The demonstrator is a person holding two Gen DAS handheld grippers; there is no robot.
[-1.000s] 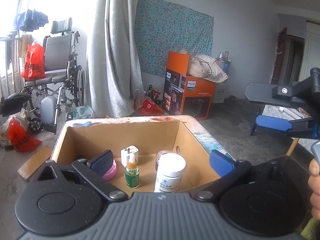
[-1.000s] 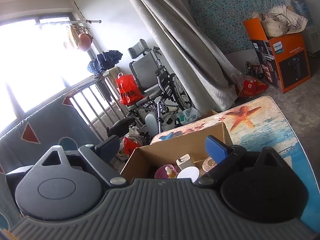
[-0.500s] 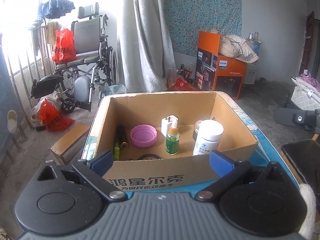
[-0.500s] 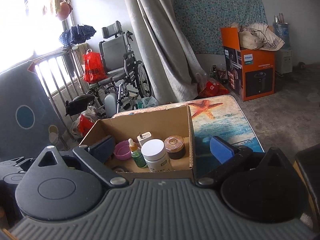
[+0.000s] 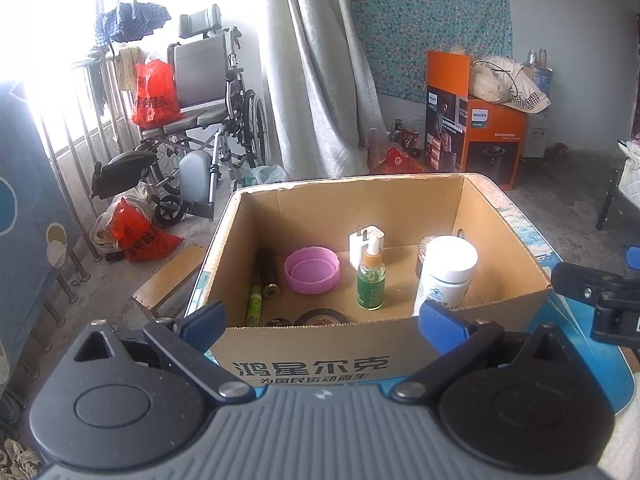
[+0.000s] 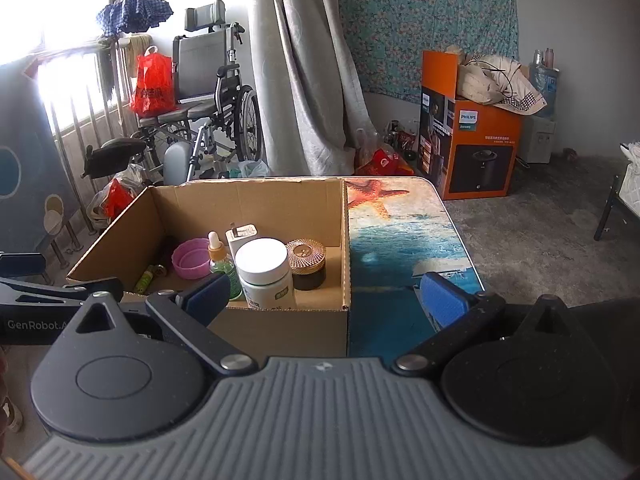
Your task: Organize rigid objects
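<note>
An open cardboard box (image 5: 312,360) (image 6: 280,332) stands on a table with an ocean print (image 6: 404,248). Inside it are a white pill bottle (image 5: 446,276) (image 6: 264,272), a green dropper bottle (image 5: 371,278) (image 6: 220,262), a pink lid (image 5: 312,269) (image 6: 191,258), a white charger (image 5: 366,240) (image 6: 240,236), a dark jar with a copper lid (image 6: 306,262), batteries (image 5: 267,274) and a tape roll (image 5: 320,317). My left gripper (image 5: 322,324) is open and empty in front of the box's near wall. My right gripper (image 6: 326,294) is open and empty near the box's right front corner.
A wheelchair (image 5: 204,120) with a red bag stands by the window at the back left. A grey curtain (image 5: 316,72) hangs behind the table. An orange Philips carton (image 5: 472,128) stands on the floor at the back right. A low wooden stool (image 5: 168,280) sits left of the table.
Both grippers have pulled back from over the box toward me and lowered. The box now shows whole with its front wall in view. Both stay open and empty.
</note>
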